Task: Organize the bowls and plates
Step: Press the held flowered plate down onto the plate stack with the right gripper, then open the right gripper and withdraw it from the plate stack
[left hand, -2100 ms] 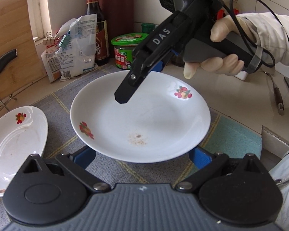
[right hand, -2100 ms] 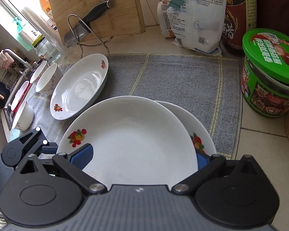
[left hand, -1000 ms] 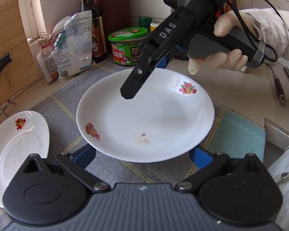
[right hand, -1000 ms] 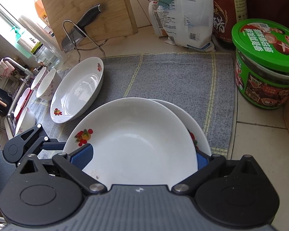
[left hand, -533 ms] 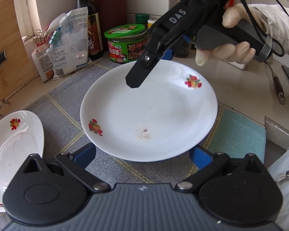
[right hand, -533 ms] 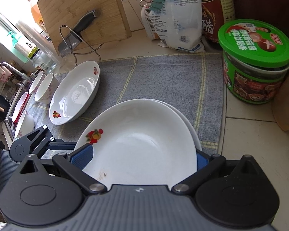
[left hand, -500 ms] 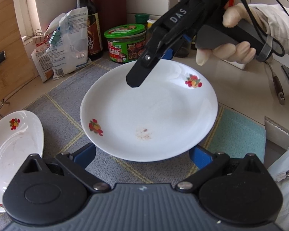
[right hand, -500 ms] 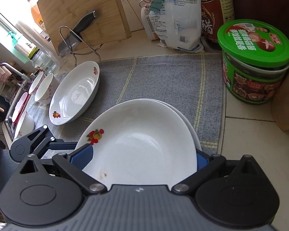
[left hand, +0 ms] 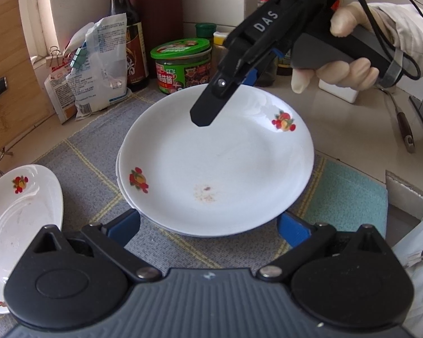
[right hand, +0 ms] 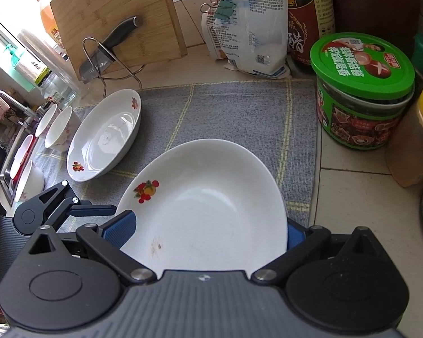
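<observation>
A white plate with fruit prints (left hand: 217, 166) lies on top of a second like plate whose rim (left hand: 121, 188) shows at its left, on the grey mat (left hand: 98, 152). My left gripper (left hand: 208, 226) is open, its blue pads at the stack's near edge. My right gripper (right hand: 208, 232) is open around the top plate's (right hand: 211, 202) far edge; its body (left hand: 239, 64) hangs over the plate in the left wrist view. A third plate (left hand: 17, 219) lies to the left, also in the right wrist view (right hand: 104, 135). Small bowls (right hand: 59, 128) stand beyond it.
A green-lidded jar (right hand: 361, 90), dark bottles (left hand: 127, 33) and clipped bags (left hand: 96, 64) stand at the mat's far edge. A cutting board with a knife on a wire rack (right hand: 110, 22) is at the far left. A teal cloth (left hand: 349, 197) lies right of the stack.
The top plate has moved from offset to squarely over the lower plate and come down onto it. Both grippers have moved slightly with it.
</observation>
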The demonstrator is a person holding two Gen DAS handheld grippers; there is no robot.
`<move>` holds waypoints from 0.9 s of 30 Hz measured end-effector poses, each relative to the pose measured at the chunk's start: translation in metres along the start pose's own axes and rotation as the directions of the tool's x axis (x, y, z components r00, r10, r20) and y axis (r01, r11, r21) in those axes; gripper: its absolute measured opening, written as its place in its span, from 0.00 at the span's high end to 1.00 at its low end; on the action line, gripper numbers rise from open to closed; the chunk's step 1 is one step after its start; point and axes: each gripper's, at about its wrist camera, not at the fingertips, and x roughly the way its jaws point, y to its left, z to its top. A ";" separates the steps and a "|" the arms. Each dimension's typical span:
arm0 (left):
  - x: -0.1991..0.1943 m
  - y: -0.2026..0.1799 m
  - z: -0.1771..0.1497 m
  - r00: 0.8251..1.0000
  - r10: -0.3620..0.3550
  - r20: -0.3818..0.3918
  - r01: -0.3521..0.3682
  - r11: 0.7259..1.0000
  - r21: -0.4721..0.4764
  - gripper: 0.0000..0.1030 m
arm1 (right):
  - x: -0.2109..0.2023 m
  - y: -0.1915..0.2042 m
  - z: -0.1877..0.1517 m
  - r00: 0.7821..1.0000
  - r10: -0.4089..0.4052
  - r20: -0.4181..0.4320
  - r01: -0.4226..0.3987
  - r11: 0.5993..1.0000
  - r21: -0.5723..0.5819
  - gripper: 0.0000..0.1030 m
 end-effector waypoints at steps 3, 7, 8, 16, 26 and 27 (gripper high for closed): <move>0.000 0.000 0.000 1.000 -0.004 0.001 0.004 1.000 -0.008 0.01 | -0.001 0.002 -0.001 1.000 -0.016 -0.006 0.016 1.000 -0.007 0.00; 0.000 0.000 -0.001 1.000 -0.004 0.008 0.004 1.000 -0.012 0.01 | -0.002 0.005 -0.004 0.999 -0.035 -0.012 0.035 0.999 -0.017 0.00; 0.000 0.000 -0.002 1.000 -0.004 0.010 0.004 1.000 -0.014 0.01 | -0.002 0.005 -0.004 0.999 -0.039 -0.014 0.039 0.999 -0.018 0.00; 0.000 -0.002 -0.001 1.000 0.006 0.023 -0.006 1.000 -0.018 0.01 | -0.002 0.011 -0.005 0.997 -0.073 -0.025 0.072 0.997 -0.035 0.00; -0.004 -0.003 0.000 0.999 0.008 0.038 -0.007 0.999 -0.038 0.01 | -0.005 0.017 -0.007 0.993 -0.117 -0.034 0.114 0.991 -0.064 0.00; -0.004 -0.003 0.001 0.999 0.008 0.038 -0.007 0.999 -0.042 0.01 | -0.006 0.018 -0.007 0.992 -0.120 -0.034 0.117 0.991 -0.066 0.00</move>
